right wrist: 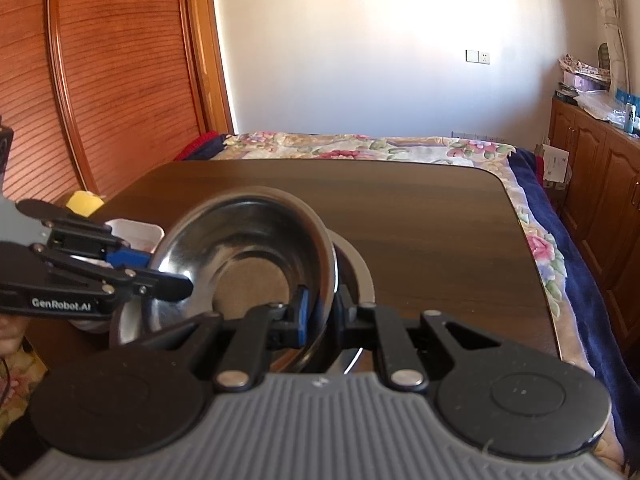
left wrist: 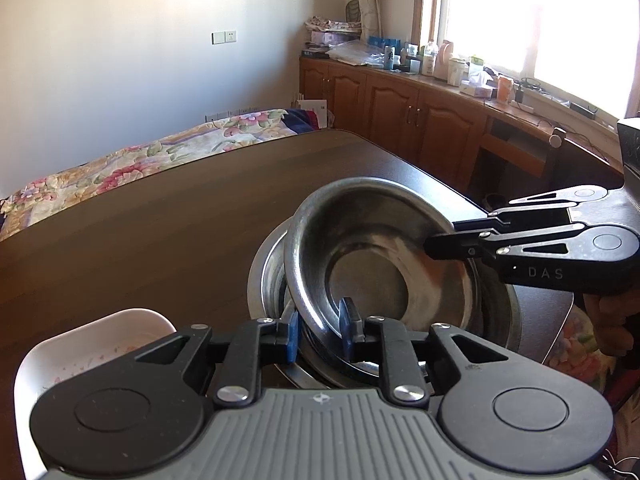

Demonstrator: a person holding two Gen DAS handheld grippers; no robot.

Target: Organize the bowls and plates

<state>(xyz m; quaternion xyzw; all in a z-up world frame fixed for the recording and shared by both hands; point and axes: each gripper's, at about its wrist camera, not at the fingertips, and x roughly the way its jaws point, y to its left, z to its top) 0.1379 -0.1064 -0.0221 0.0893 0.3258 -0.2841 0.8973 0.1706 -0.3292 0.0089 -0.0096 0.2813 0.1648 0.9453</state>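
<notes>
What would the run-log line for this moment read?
left gripper: shut on upper steel bowl rim | right gripper: shut on opposite rim | bowl: tilted over lower steel bowl | white dish: untouched

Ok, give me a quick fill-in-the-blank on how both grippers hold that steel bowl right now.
1. The steel bowl is gripped at its rim by ____ grippers.
2. It sits tilted in a larger ____ bowl.
3. The left gripper has ____ pads.
4. Next to the left gripper lies a ____ dish.

Missing words: two; steel; blue; white
</notes>
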